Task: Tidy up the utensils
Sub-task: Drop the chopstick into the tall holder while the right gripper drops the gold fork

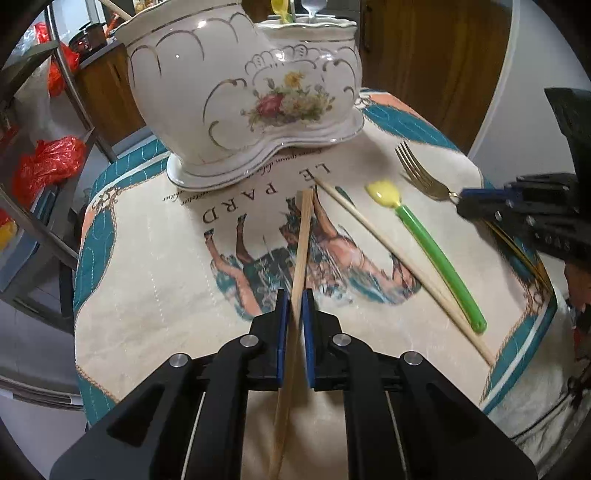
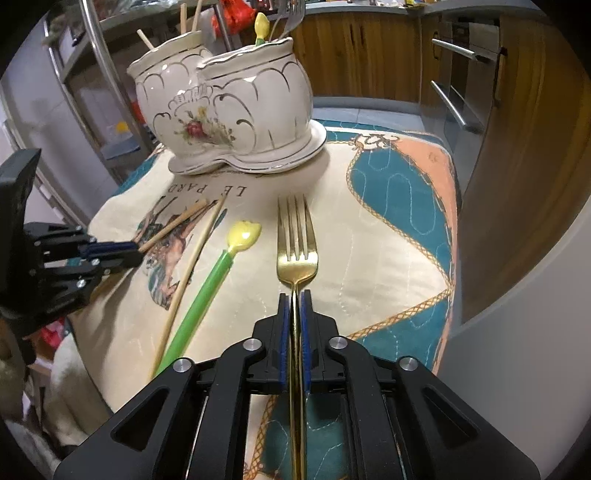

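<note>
My left gripper (image 1: 294,301) is shut on a wooden chopstick (image 1: 301,243) and holds it just above the cloth, pointing at the holder. My right gripper (image 2: 294,295) is shut on the handle of a gold fork (image 2: 296,240); it also shows in the left wrist view (image 1: 461,195). A second chopstick (image 1: 399,266) and a green-handled yellow spoon (image 1: 436,254) lie on the cloth between the grippers. The white floral two-pot ceramic holder (image 1: 258,92) stands at the far side with chopsticks (image 2: 188,18) in the left pot and a spoon and forks in the right pot.
The small table is covered by a printed cloth (image 1: 155,258) with a teal border. Wooden cabinets (image 2: 369,48) with metal handles stand behind and to the right. A metal rack (image 1: 70,85) with red bags stands to the left.
</note>
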### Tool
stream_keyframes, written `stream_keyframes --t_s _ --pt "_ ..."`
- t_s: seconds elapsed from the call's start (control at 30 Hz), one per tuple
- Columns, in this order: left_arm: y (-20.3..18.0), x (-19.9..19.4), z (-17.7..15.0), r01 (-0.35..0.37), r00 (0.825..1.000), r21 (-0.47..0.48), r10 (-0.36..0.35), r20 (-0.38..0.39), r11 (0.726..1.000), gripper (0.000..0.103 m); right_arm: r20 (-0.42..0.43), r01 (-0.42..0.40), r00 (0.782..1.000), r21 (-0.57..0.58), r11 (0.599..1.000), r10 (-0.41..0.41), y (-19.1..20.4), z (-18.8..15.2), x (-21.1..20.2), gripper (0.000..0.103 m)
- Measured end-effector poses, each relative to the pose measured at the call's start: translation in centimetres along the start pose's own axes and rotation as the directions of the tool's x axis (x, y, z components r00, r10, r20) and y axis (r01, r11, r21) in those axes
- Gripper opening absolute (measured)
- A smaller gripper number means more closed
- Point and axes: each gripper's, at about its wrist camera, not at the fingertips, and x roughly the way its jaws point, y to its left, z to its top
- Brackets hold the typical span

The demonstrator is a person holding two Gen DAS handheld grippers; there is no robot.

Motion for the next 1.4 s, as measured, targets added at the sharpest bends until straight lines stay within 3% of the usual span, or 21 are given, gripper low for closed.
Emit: stream_keyframes --t_s 0.07,0.1,0.13,0.3,0.37,0.4,0.47,0.53,0.67,0.8,0.93,1.17,1.3,1.33,1.4 --pt "0.2 0.2 0.2 -0.018 1.0 -0.024 0.018 0.014 1.0 0.029 -0.002 0.012 1.0 -0.03 0.999 -0.012 0.5 0.0 -0.1 0.02" --pt "0.3 0.2 0.3 -0.039 0.999 -0.039 0.04 0.023 0.998 0.044 -0.004 0.027 1.0 -0.045 0.999 -0.028 0.7 0.0 0.0 0.02" --pt "0.3 0.3 0.3 -0.051 0.998 -0.047 0.053 0.028 0.998 0.049 -0.004 0.033 0.999 -0.052 0.998 -0.034 0.7 0.0 0.1 0.02" --pt "0.7 0.4 0.2 -0.018 0.999 -0.075 0.021 0.044 0.997 0.049 -0.001 0.048 0.999 -0.069 0.997 -0.048 0.7 -0.2 0.0 0.018" --pt "0.6 0.1 0.0 0.002 0.999 -0.069 0.001 0.049 0.998 0.043 -0.001 0.052 0.999 -0.075 0.996 -0.052 0.7 -0.4 -0.2 0.014" --pt "0.4 0.1 -0.2 0.019 0.998 -0.063 -0.016 0.053 0.998 0.033 0.0 0.051 0.999 -0.072 0.996 -0.051 0.5 -0.5 -0.2 0.012" --pt "0.1 0.0 -0.4 0.025 0.998 -0.046 -0.022 0.061 0.999 0.025 0.002 0.045 0.999 -0.066 0.997 -0.045 0.3 -0.5 -0.2 0.009" --pt "-0.3 0.2 -0.1 0.023 0.998 -0.026 -0.022 0.064 0.999 0.01 0.007 0.042 0.999 -0.059 0.997 -0.042 0.2 -0.3 -0.1 0.007" --pt "-0.9 0.2 0.1 0.015 0.996 0.006 -0.016 0.091 1.0 0.006 0.05 0.023 0.999 -0.05 0.998 -0.02 0.5 -0.4 -0.9 0.007" --pt "-1.1 -2.7 -0.5 0.042 0.973 0.045 -0.052 0.226 0.998 0.006 0.165 -0.003 0.986 -0.064 0.998 0.014 0.8 -0.2 -3.3 0.007" --pt "-0.8 -6.3 -0.7 0.016 0.927 0.057 -0.036 0.373 0.998 0.006 0.293 -0.029 0.954 -0.101 0.994 0.058 1.7 0.3 -6.0 0.007" --pt "1.4 -12.1 0.7 0.023 0.803 -0.016 -0.009 0.596 1.0 0.006 0.477 -0.019 0.876 -0.12 0.993 0.075 3.5 2.7 -8.5 0.006" --pt "2.7 -14.2 3.6 0.031 0.74 -0.048 0.009 0.672 0.998 0.006 0.571 -0.031 0.817 -0.088 0.996 0.076 3.7 5.6 -10.0 0.006" --pt "3.2 -14.7 4.7 0.046 0.713 -0.059 0.008 0.701 0.997 0.006 0.591 -0.038 0.803 -0.078 0.996 0.077 3.7 6.7 -10.4 0.006" --pt "4.0 -15.3 6.3 0.062 0.679 -0.07 0.009 0.735 0.996 0.006 0.614 -0.051 0.785 -0.071 0.996 0.084 3.7 8.4 -11.0 0.006"
